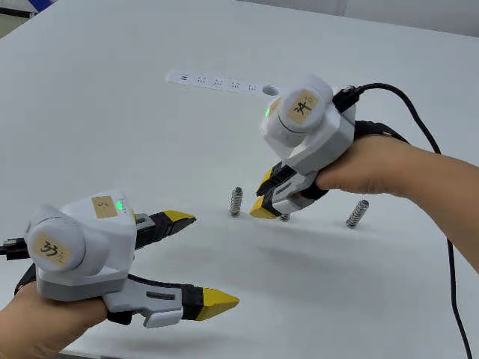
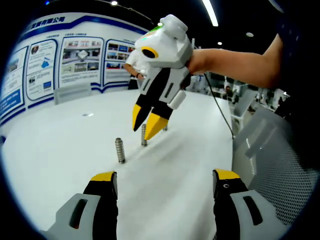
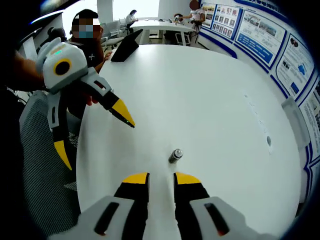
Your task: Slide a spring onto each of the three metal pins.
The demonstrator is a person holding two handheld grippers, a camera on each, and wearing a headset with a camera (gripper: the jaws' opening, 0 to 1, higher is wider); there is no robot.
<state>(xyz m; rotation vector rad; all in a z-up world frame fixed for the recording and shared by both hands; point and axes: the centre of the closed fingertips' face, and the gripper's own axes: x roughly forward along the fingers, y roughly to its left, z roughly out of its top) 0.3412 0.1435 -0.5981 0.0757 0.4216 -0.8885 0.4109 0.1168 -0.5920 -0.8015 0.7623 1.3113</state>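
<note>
Well, your right gripper (image 1: 263, 202) has its jaws nearly together with nothing gripped, its tips touching or just beside the middle spring (image 1: 284, 218) and partly hiding it. Left of that spring the left spring (image 1: 236, 200) stands upright. To its right, farther off, the right spring (image 1: 358, 213) leans. Nearer you, your left gripper (image 1: 200, 258) gapes wide, empty. Beyond lies a power strip (image 1: 217, 81).

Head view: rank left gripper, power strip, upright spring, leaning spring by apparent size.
1. left gripper: largest, but nearest the camera.
2. power strip: next, though farther off.
3. upright spring and leaning spring: look alike, not ranked.
</note>
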